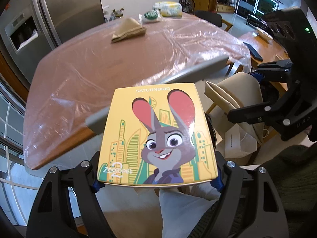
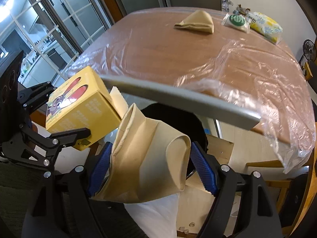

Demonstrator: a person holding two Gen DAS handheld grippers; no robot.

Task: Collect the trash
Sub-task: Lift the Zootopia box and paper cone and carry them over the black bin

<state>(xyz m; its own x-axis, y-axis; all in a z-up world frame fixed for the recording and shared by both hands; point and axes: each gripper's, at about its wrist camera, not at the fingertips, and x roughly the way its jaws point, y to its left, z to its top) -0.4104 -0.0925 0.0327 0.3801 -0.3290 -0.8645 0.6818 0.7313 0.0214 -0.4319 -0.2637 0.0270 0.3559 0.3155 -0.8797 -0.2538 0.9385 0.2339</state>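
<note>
My left gripper point(image 1: 158, 184) is shut on a yellow Zootopia box point(image 1: 158, 134) with a rabbit on it, held off the near table edge. The box also shows in the right wrist view point(image 2: 79, 109), where the left gripper point(image 2: 67, 119) clamps it. My right gripper point(image 2: 150, 168) is shut on a crumpled beige paper bag point(image 2: 150, 158), which also shows in the left wrist view point(image 1: 233, 99). Both are held over a black bin point(image 2: 190, 123) with a white liner point(image 2: 154, 214) below. Another beige paper bag point(image 2: 196, 22) lies on the far table.
The wooden table point(image 1: 95, 73) is covered in clear plastic film. A wrapped round green item point(image 2: 235, 20) and a yellow flowered tissue pack point(image 2: 265, 26) lie at its far end. A grey bar point(image 2: 178, 99) crosses in front. A steel fridge point(image 1: 59, 10) stands behind.
</note>
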